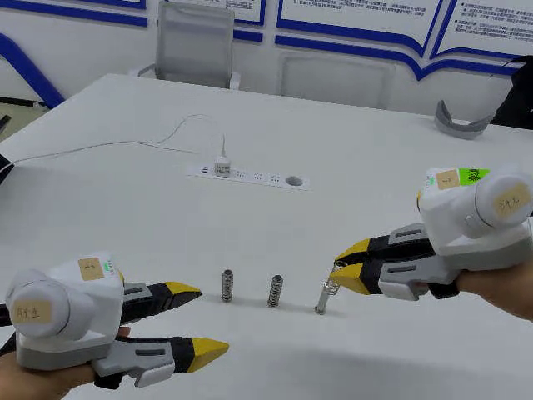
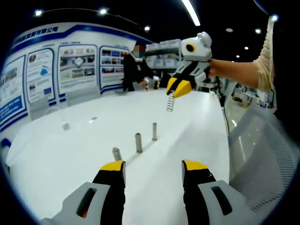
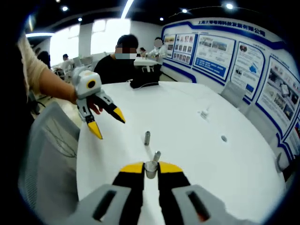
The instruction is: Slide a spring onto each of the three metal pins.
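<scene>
Three metal pins stand in a row on the white table (image 1: 125, 208). The left pin (image 1: 227, 286) and the middle pin (image 1: 276, 291) each carry a spring. The right pin (image 1: 321, 300) is bare and leans a little. My right gripper (image 1: 336, 268) is shut on a spring (image 1: 331, 286), which hangs by that pin's top. In the left gripper view this spring (image 2: 170, 102) hangs clear above the bare pin (image 2: 154, 131). My left gripper (image 1: 200, 321) is open and holds nothing, at the near left of the row. In the right gripper view the held spring (image 3: 151, 168) sits between the shut jaws.
A white power strip (image 1: 246, 176) with a plug and a thin cable lies mid-table. A grey chair (image 1: 196, 42) stands at the far edge, and a grey curved object (image 1: 462, 125) lies at the back right. A seated person (image 3: 123, 61) is across the room.
</scene>
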The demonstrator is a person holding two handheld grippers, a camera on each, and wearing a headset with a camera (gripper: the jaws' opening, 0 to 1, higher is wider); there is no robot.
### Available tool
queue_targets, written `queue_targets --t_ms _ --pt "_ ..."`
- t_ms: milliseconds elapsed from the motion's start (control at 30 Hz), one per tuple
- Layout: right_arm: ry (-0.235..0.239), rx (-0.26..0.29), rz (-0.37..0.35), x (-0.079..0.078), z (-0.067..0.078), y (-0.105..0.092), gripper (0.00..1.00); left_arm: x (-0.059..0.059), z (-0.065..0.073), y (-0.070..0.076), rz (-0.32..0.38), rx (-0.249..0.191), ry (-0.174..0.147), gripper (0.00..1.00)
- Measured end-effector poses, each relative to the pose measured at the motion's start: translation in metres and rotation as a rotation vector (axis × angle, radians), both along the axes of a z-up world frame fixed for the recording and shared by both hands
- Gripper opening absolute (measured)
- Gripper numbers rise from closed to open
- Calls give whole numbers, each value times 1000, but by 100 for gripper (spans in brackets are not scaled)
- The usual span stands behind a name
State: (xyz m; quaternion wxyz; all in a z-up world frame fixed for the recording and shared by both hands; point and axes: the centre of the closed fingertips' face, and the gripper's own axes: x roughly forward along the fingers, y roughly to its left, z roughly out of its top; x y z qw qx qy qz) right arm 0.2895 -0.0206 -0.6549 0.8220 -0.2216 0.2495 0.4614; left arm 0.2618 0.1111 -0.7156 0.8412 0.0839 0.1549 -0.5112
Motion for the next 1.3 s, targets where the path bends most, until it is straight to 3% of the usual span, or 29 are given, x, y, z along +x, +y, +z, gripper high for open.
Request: queue_targets --t_ms 267,600,733,1300 --pt "-9 -10 -55 19 -6 -8 12 1 0 1 16 -9 6 51" --pt "16 -11 -113 39 -30 -13 12 3 -1 2 28 -12 10 52" --pt "35 -9 -130 43 -40 -16 12 3 -1 2 32 -12 12 53" --pt "54 -2 -142 48 -56 -15 12 3 -4 5 46 -6 17 52"
